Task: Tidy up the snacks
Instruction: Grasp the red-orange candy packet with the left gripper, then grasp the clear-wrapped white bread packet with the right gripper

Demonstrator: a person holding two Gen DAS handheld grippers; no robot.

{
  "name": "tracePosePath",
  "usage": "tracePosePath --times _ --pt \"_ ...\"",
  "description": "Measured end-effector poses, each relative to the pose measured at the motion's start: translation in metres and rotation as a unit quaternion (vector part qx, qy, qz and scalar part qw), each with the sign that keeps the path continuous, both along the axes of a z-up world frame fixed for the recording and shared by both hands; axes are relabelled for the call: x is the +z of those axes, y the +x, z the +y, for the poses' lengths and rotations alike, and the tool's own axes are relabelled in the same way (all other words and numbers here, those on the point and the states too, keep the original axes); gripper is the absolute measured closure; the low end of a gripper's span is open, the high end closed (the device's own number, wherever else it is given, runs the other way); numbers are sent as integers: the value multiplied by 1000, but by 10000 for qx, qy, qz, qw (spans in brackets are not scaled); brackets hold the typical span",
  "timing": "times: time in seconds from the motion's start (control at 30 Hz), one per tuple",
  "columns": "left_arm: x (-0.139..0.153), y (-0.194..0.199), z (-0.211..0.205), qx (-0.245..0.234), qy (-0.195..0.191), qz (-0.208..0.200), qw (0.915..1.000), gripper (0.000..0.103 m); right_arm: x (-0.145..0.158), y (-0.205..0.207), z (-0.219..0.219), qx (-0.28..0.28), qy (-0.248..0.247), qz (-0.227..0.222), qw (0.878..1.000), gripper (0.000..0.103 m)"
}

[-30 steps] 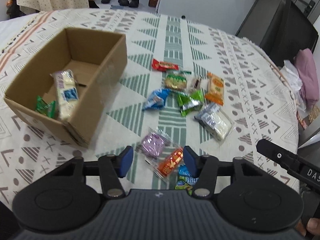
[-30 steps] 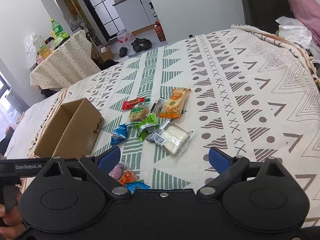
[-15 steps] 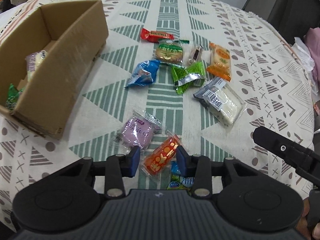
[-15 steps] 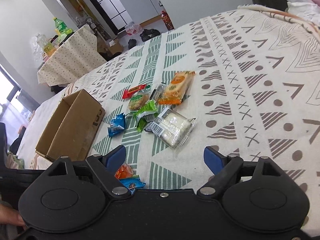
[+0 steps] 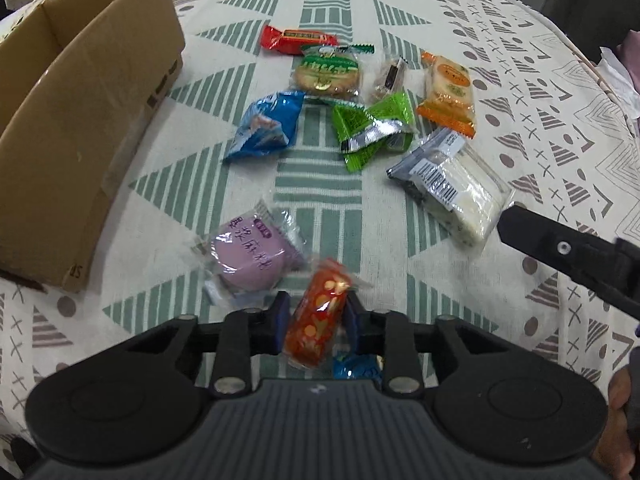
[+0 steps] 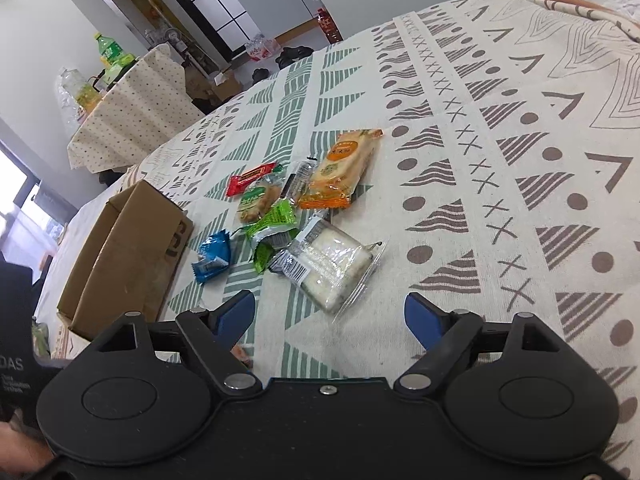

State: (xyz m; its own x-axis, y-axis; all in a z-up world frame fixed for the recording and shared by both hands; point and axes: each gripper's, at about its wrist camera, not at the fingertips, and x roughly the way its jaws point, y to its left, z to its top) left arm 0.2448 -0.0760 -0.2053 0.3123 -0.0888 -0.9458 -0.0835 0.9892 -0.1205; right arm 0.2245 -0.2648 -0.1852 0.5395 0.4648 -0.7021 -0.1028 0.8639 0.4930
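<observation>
My left gripper (image 5: 316,316) is shut on an orange-red snack packet (image 5: 320,312), which stands tilted up between the blue pads just above the patterned cloth. A purple round cake (image 5: 248,256) lies touching its left side, and a blue packet (image 5: 354,368) lies under the right finger. My right gripper (image 6: 330,314) has its jaws wide and closing, with the pads touching nothing. A clear-wrapped white cake (image 6: 328,268) lies just ahead of them, its near corner reaching toward the gap. The open cardboard box (image 5: 80,120) stands at the left.
More snacks are scattered mid-cloth: a blue packet (image 5: 268,124), green packets (image 5: 372,128), an orange biscuit pack (image 5: 448,88), a red bar (image 5: 296,38) and a round biscuit (image 5: 328,72). A black part of the right gripper (image 5: 568,248) juts in beside the white cake (image 5: 452,196).
The left gripper sank toward the cloth and its jaws came together on the orange-red packet. The right gripper came down closer to the white cake and its jaws narrowed a little.
</observation>
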Motion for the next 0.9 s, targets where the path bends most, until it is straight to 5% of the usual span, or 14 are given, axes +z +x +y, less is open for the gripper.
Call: tracePosePath --times 0.67,0.9 --pt "33 15 27 314 -155 -342 9988 85 7 33 30 383 -461 -831 9947 13" --pt "52 8 41 421 -173 -551 9974 85 -5 36 49 704 -788 -576 9927 14"
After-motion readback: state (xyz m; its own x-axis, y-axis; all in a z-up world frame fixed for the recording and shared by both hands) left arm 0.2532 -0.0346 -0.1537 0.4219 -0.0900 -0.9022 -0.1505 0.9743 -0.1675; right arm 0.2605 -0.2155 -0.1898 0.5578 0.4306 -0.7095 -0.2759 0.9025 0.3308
